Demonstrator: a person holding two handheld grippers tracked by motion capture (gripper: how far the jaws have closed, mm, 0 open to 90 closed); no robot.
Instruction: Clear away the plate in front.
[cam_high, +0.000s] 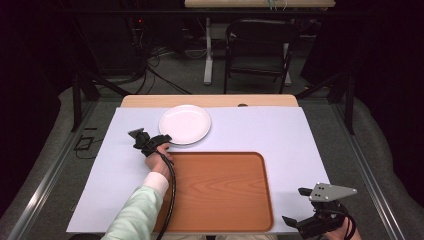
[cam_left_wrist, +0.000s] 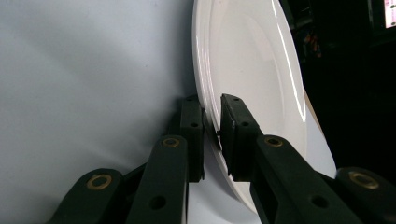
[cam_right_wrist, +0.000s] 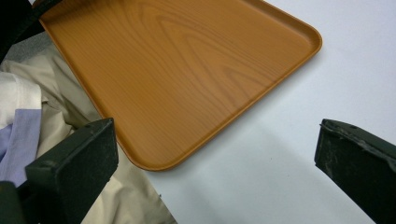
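A white plate lies on the pale mat at the back of the table, just beyond a brown wooden tray. My left gripper reaches the plate's near-left rim. In the left gripper view its jaws pinch the rim of the plate between them, one pad above and one below. My right gripper rests off the tray's right front corner, open wide. In the right gripper view its jaws frame bare mat beside the tray's corner, with nothing between them.
A pale mat covers the table, with a wooden strip showing along the far edge. A folding chair and floor cables stand beyond the table. Light clothing sits at the near edge in the right gripper view.
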